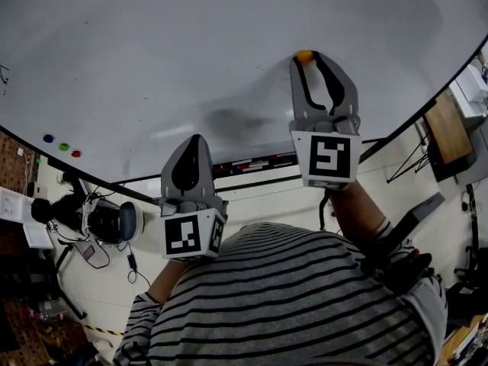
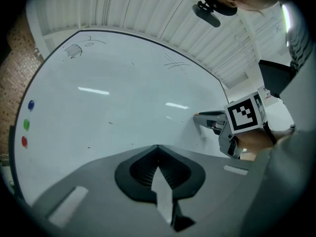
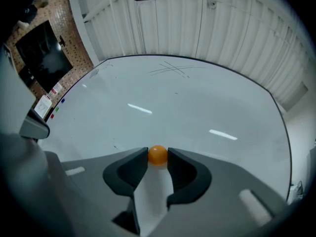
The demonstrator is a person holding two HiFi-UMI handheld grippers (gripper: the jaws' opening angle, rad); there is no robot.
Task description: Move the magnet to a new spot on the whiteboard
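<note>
Magnet (image 1: 305,55) sits pinched in right hand-held gripper (image 3: 158,158) tips, against whiteboard (image 1: 191,52): fits either pickup or set-down. Left hand-held gripper (image 2: 158,148) closed, empty, held back clear.

The whiteboard (image 1: 191,52) was white and mostly bare, with a dark frame. A blue magnet (image 1: 49,138), a green magnet (image 1: 64,146) and a red magnet (image 1: 76,154) sat in a line close to its left edge. An orange magnet (image 1: 304,56) was at its surface toward the right side, well apart from them. Faint pen strokes (image 3: 170,69) crossed near the top edge.
</note>
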